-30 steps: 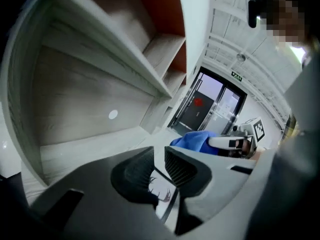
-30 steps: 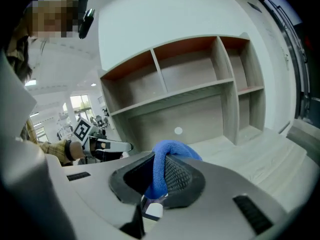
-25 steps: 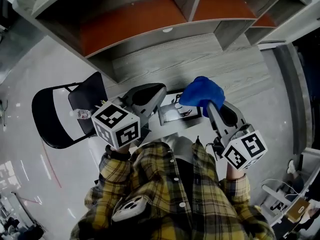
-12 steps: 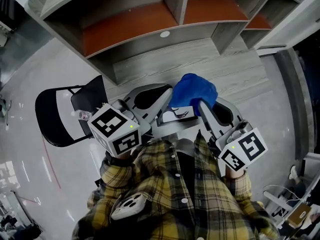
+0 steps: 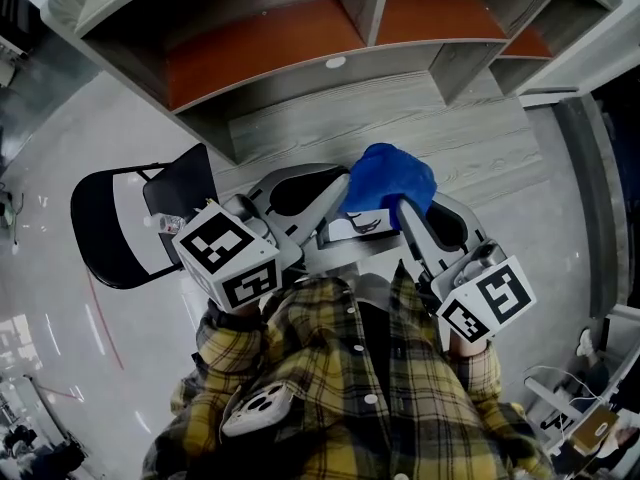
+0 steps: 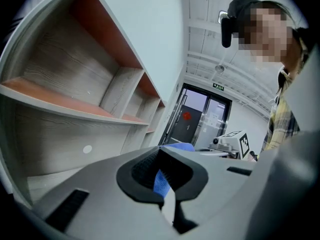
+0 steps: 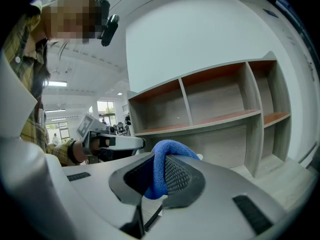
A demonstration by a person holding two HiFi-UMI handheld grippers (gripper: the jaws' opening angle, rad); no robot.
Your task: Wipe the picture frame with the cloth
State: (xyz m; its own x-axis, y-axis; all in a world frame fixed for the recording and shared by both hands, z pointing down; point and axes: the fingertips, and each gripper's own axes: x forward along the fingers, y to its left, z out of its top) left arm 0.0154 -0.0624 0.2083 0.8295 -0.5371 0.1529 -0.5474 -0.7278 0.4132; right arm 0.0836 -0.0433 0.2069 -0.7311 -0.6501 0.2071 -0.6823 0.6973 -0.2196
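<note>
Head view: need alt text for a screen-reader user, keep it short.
Seen from above, a person in a yellow plaid shirt works over a grey desk: the left gripper grips a picture frame, and the right gripper holds a blue cloth against its upper part. Shelves stand behind, and a black chair is at left.

cloth (image 5: pixel 392 176) looking like soft napped blue fabric | pads (image 7: pixel 177 176) showing ribbed black rubber, matt | shelf (image 5: pixel 260 43) showing grey woodgrain, matt orange boards | floor (image 5: pixel 60 218) gleaming glossy | shirt (image 5: pixel 340 388) reading as woven plaid | frame (image 5: pixel 360 224) face looking smooth, white
</note>
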